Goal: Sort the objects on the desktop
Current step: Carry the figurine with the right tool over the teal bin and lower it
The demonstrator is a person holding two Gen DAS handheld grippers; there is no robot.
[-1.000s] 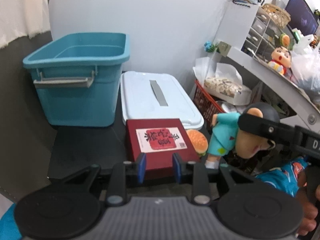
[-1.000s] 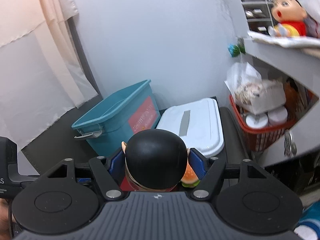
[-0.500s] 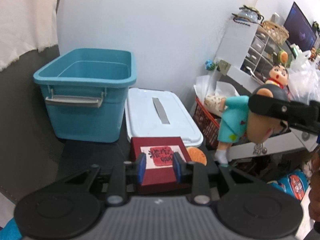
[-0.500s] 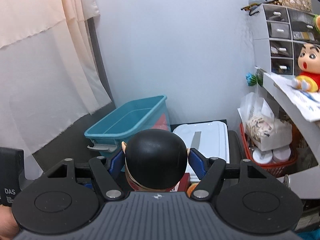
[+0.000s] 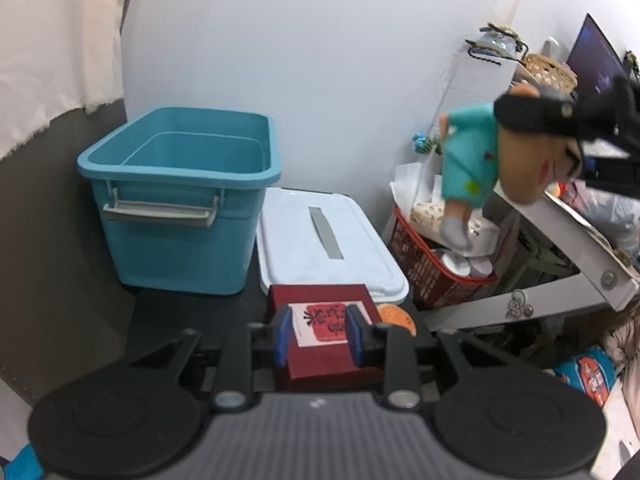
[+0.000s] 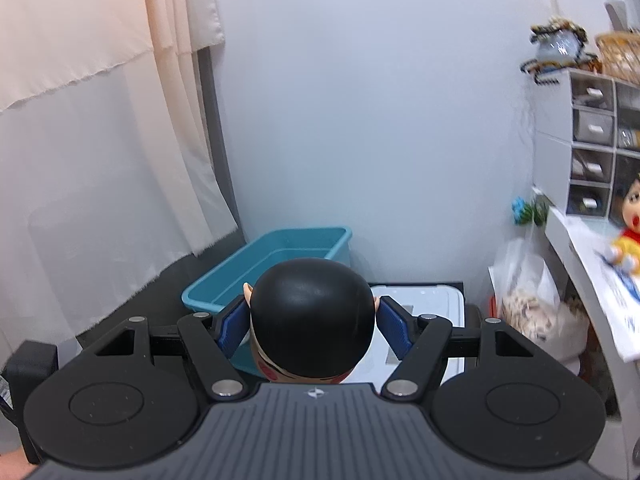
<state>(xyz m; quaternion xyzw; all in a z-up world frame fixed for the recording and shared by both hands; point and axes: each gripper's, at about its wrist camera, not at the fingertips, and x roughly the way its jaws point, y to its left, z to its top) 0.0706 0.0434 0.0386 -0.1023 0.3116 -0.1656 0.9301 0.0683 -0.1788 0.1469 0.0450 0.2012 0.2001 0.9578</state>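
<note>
Grippers: two, one per hand.
Right gripper [image 6: 312,330]: clamped on the black-haired head of the doll [image 6: 312,330], a blue pad against each side by the ears; seen from the left wrist view as a black bar across the head [image 5: 536,114].
Doll [image 5: 472,160]: one in the grip, held up in the air at the right, well above the red basket [image 5: 432,276]; long axis tilted, head up and to the right, feet down and to the left; teal outfit, grey sock lowest.
Left gripper [image 5: 320,334]: narrow gap between the blue pads, hanging just over the dark red box [image 5: 324,344]; contact with the box not clear, so grip cannot be told.
Dark red box: one, flat on the black surface [image 5: 188,312], label with red characters facing up, long axis running away from the camera toward the white lid.
Burger toy [image 5: 396,316]: one, orange, just beside the right edge of the box.
Teal bin [image 5: 180,204]: one, open, nothing visible inside, grey handle on the near wall; also below the doll's head in the right wrist view [image 6: 276,260].
White lid [image 5: 324,240]: one, flat, just right of the bin, grey strip down its middle.
Second doll [image 6: 630,236]: one, red and yellow, on the white shelf at the right.
Drawer unit [image 6: 592,140]: one, white, several small drawers.
</note>
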